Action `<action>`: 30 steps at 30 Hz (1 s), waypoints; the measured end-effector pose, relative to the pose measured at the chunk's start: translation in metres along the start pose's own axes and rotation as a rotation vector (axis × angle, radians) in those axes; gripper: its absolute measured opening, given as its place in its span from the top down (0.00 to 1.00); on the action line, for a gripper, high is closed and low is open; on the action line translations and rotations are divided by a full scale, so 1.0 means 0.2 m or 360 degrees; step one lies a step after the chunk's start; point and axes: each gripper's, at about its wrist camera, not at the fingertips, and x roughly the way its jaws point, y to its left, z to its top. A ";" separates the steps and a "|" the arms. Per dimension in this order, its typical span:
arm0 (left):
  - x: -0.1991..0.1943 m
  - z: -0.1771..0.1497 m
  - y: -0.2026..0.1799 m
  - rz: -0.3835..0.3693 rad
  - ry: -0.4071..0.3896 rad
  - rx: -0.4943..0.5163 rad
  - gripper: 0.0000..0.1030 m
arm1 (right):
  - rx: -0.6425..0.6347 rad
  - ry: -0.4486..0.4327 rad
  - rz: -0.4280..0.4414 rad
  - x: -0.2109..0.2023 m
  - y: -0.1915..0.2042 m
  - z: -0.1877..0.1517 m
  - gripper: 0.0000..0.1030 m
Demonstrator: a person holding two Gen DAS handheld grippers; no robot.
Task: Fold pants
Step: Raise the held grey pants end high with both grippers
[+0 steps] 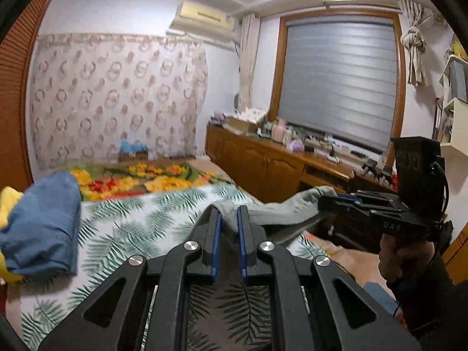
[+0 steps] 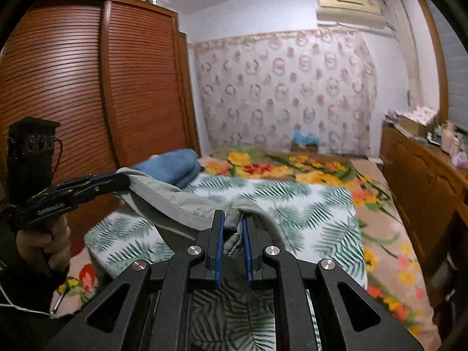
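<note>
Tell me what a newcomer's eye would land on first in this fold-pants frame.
First, the grey pants strung in the air between the left gripper and the right gripper, each shut on an edge of the cloth above the palm-leaf sheet. Next come the blue folded cloth at the sheet's left side and the bright flowered blanket beyond it.

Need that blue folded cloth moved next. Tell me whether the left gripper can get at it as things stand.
Probably not yet: the left gripper is shut on the grey pants, so it is occupied. The path across the bed to the blue cloth looks clear.
</note>
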 end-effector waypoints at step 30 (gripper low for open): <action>0.17 0.15 0.42 0.0262 -0.0034 -0.0035 0.89 | -0.0185 -0.0017 0.0050 0.35 -0.12 0.17 0.89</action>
